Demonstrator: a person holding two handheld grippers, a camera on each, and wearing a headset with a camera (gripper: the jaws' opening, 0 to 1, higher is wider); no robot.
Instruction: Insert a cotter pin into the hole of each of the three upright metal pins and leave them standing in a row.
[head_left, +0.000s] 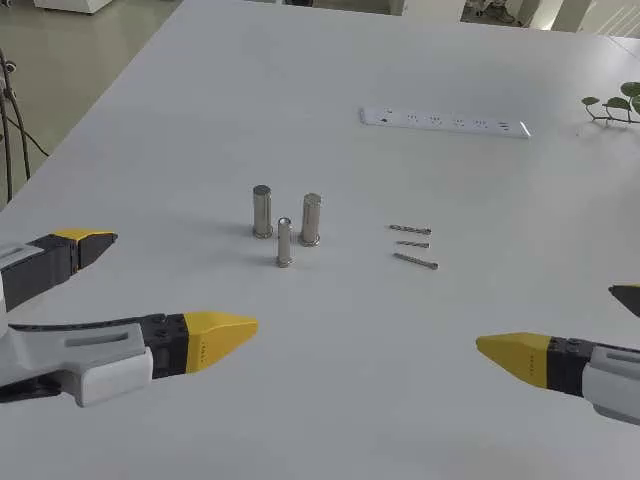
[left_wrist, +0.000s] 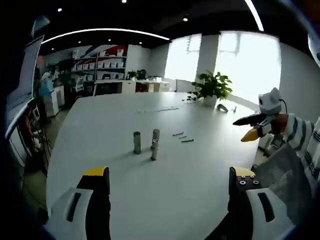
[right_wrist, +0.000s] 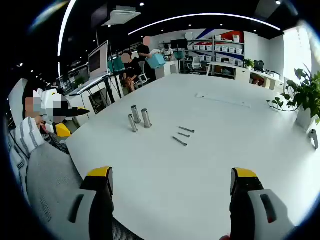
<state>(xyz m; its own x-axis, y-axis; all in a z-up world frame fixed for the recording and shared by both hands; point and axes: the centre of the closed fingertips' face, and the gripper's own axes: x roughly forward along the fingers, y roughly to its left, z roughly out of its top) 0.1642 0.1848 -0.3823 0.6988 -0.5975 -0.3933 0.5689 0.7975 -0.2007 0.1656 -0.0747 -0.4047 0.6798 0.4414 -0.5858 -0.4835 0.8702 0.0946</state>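
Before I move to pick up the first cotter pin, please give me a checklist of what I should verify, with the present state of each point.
1. The left tool is open and empty: ok.
2. The right tool is open and empty: ok.
3. All three metal pins stand upright on the table: ok.
4. The metal pins form a row: not ok, they stand in a triangle.
5. The three cotter pins lie loose and apart from each other: ok.
6. Which way the holes face: cannot tell, too small to see.
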